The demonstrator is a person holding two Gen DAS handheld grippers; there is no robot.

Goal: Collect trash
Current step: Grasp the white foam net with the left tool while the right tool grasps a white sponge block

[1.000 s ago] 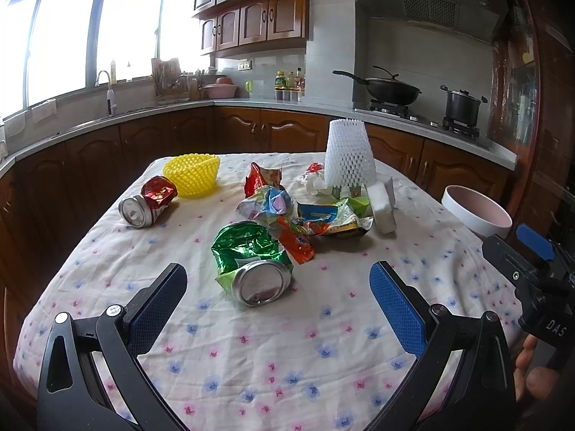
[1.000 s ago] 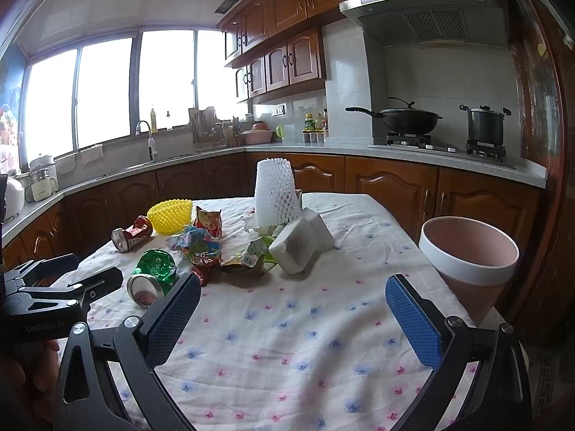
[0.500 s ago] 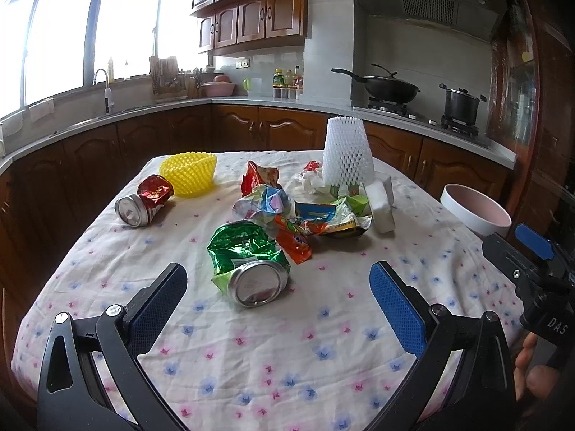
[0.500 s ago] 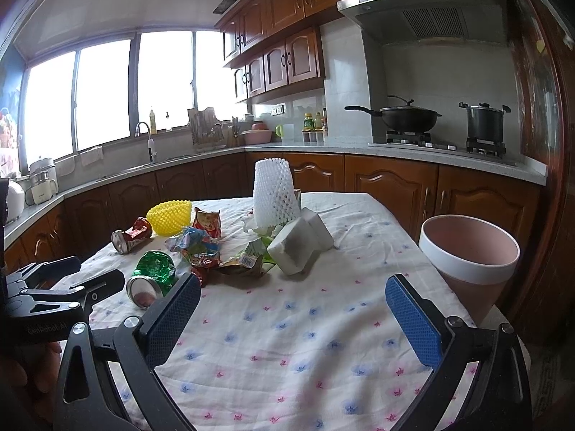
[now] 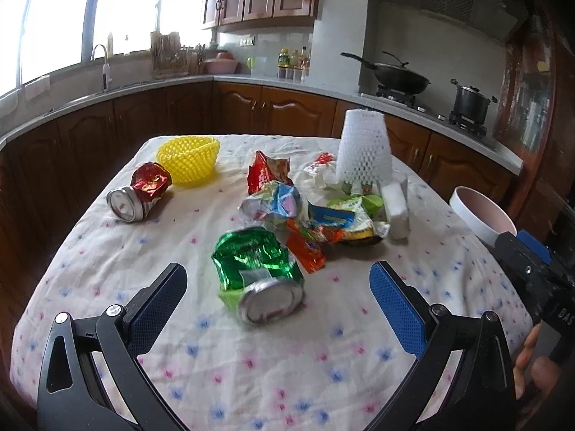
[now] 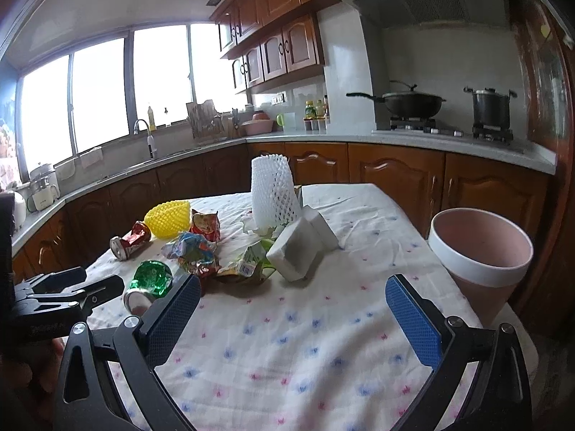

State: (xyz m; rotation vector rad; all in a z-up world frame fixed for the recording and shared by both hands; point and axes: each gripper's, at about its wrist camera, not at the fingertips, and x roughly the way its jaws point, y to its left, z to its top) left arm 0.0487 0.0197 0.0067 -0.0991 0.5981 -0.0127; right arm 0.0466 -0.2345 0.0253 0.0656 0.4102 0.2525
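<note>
Blue textured pads face each other across a wide gap on your left gripper [image 5: 276, 305], jaws spread and holding nothing. The crushed green can [image 5: 258, 269] lies on its side between them, its silver end toward you, so I judge you have lined up to take it first.

Your right gripper [image 6: 293, 314] is equally spread and empty, hanging over bare floral tablecloth [image 6: 287, 341]. The pink bin [image 6: 481, 255] stands at its 2 o'clock by the table edge, likely kept close for drops.

Beyond the green can, at 12 o'clock, the crumpled wrappers [image 5: 316, 215] are heaped; the red can [image 5: 138, 192] lies at 10 o'clock beside the yellow foam net [image 5: 188, 156].

The white foam net [image 5: 364, 147] hides whatever stands under it. The bin's base is cut off, and wrapper overlaps are hard to separate.
</note>
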